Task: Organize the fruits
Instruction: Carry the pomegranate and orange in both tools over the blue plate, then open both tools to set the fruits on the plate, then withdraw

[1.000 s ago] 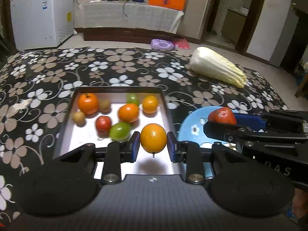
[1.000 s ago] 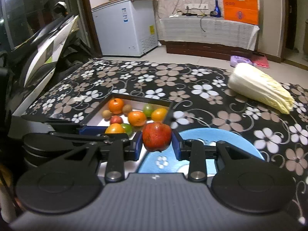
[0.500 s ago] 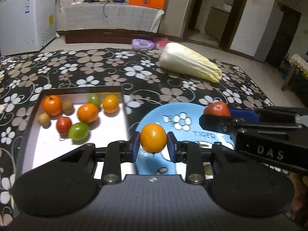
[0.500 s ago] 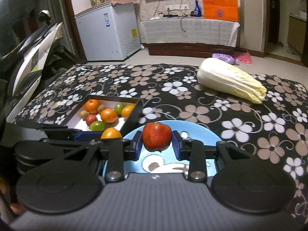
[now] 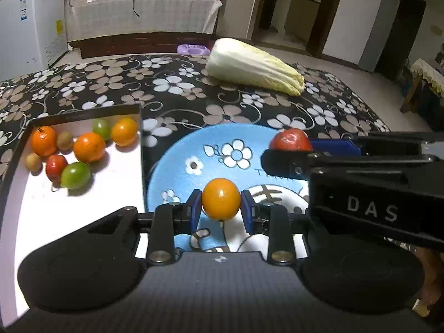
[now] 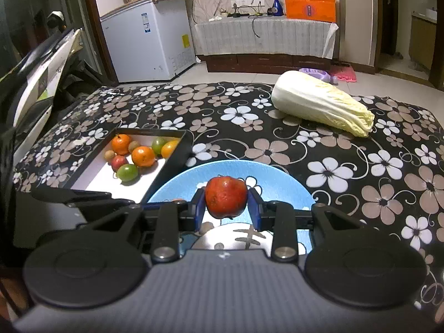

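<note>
**Two fruits carried over the blue plate**

A round, glossy orange-yellow fruit (image 5: pixel 221 198) sits pinched between the blue pads of the left gripper (image 5: pixel 221 204), its little stalk pointing down. It hangs clear above the near part of a light-blue round plate with white flower prints (image 5: pixel 177 161), not touching it. The right gripper (image 6: pixel 226 204) pinches a rough-skinned red fruit (image 6: pixel 226 196) the same way, squeezed at its sides and held over the same plate, just beyond and to the right of the left gripper's load. Both grips take the fruit across its widest part, which probably keeps a smooth round thing from slipping out while the claws tilt downward; holding both over the plate suggests that is where they are meant to be set down.

To the left of both claws lies a shallow black-walled tray with a white floor (image 5: pixel 141 138), holding the remaining fruits (image 5: pixel 89 147): orange, green, red and small brown ones, bunched at its far end. Its right wall stands just beside the plate's edge. Farther off, beyond the plate, a pale napa cabbage (image 6: pixel 322 102) lies on the black flowered cloth (image 6: pixel 360 172), well apart.

The plate's visible surface is bare. The likeliest snag is the two claws themselves, close enough that lowering together could make them bump.
</note>
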A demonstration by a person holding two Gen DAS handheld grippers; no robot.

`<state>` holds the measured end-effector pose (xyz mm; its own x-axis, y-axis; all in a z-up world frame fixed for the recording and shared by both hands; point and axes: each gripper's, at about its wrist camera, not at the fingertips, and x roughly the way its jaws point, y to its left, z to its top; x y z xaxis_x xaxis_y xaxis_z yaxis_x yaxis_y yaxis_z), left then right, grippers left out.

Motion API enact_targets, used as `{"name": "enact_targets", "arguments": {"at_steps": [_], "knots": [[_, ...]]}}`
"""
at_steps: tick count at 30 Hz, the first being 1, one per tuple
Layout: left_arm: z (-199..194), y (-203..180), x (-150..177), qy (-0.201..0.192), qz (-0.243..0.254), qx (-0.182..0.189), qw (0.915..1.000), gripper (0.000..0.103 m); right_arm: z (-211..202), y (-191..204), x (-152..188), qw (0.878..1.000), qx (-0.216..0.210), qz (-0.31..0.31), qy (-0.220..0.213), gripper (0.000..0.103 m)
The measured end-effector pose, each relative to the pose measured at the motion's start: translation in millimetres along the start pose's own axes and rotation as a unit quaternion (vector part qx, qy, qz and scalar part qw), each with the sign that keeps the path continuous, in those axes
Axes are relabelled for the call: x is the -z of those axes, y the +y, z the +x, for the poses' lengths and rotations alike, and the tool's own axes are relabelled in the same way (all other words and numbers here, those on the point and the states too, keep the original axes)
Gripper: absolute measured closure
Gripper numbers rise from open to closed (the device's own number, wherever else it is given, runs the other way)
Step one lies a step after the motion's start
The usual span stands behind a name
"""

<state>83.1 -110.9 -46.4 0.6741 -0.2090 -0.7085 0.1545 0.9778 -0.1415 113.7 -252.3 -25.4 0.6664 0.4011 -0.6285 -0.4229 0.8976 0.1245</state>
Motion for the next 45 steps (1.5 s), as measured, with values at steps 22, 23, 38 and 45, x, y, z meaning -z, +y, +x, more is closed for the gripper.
{"name": "enact_targets", "arguments": {"at_steps": [22, 23, 38, 45], "knots": [[4, -34, 16, 0.007, 0.057, 0.051, 0.9970, 0.068, 25, -11, 13, 0.999, 0.031, 0.002, 0.045, 0.067], [4, -35, 17, 0.008, 0.059, 0.053, 0.9968, 0.068, 25, -11, 14, 0.998, 0.032, 0.002, 0.047, 0.067], [-1, -39, 19, 0.003, 0.077, 0.064, 0.9950, 0.066, 31, -12, 16, 0.998, 0.034, 0.010, 0.059, 0.066], [-9, -42, 19, -0.012, 0.084, 0.072, 0.9938, 0.053, 25, -14, 13, 0.998, 0.034, 0.018, 0.043, 0.061]]}}
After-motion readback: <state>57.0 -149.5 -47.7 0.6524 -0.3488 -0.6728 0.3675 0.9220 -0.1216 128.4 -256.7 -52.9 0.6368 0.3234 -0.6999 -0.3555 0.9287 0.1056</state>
